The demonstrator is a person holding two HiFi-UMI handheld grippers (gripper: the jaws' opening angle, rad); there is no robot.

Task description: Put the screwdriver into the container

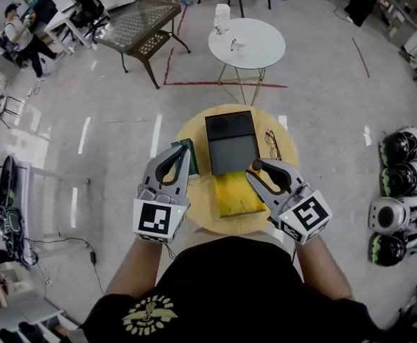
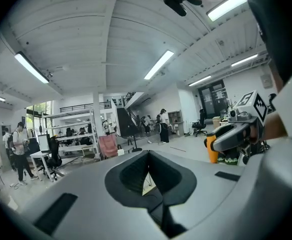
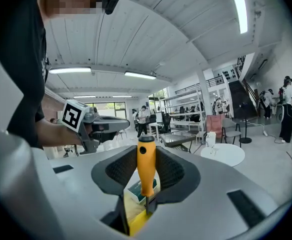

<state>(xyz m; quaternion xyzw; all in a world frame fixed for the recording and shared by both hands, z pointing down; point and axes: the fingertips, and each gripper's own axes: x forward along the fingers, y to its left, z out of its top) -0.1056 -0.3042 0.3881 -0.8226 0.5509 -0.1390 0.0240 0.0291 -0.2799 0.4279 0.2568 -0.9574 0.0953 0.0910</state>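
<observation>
Screwdriver was clamped upright by its orange handle in the right gripper, just short of the container, evidently ready for placing; the left gripper, closed and empty, stood left of the container.

Light: bright, even, from ceiling strip lamps
Glare: streaks on the glossy floor
Edges: fisheye bend, dark corners
</observation>
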